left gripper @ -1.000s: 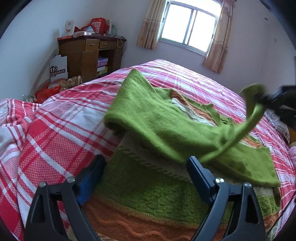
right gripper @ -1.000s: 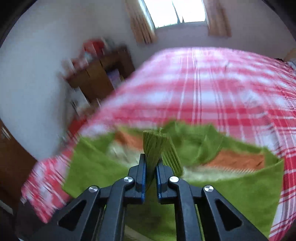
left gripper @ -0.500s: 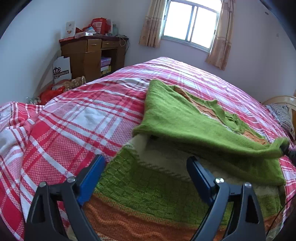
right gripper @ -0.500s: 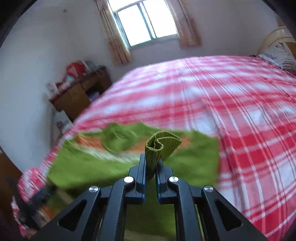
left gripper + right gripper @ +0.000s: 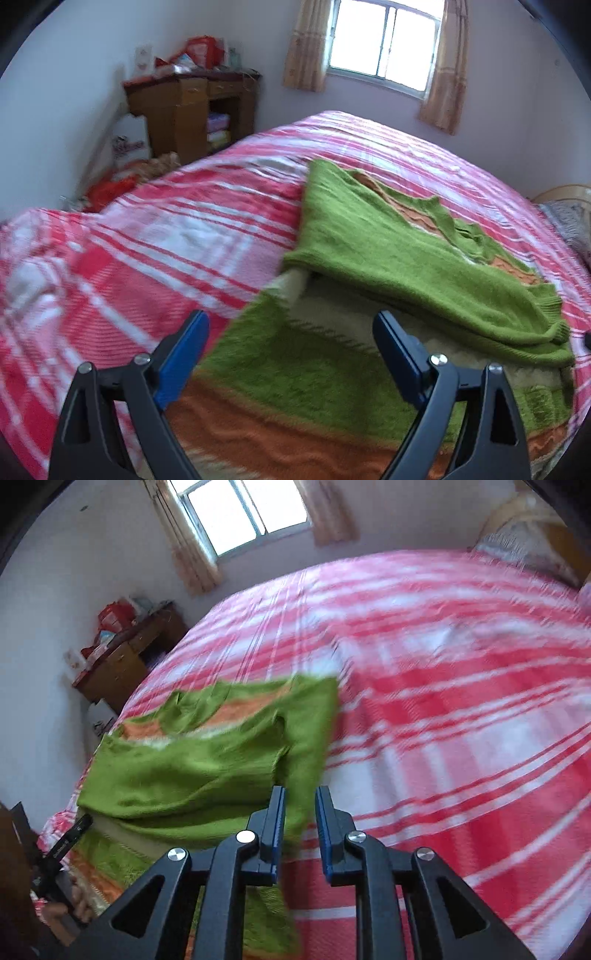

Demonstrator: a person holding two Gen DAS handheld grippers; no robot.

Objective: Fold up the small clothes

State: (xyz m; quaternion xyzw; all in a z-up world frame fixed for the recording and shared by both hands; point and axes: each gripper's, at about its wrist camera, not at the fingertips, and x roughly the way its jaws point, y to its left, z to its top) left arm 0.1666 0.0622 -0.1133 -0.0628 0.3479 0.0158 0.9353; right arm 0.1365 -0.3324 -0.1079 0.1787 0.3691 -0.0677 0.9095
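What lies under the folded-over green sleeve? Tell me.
Under the folded green knitted sleeve lies the sweater's striped body: cream, green and orange bands showing at its edge. The chest beneath the sleeve is covered. The red plaid bedspread lies under everything.

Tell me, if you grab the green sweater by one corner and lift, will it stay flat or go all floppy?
Probably floppy. The green sweater is soft knit, and its folded-over sleeve already sags and wrinkles over the body. It would likely droop from the right gripper, now open. It looks thick and fuzzy, so it should grip the checked bedspread rather than slide easily.
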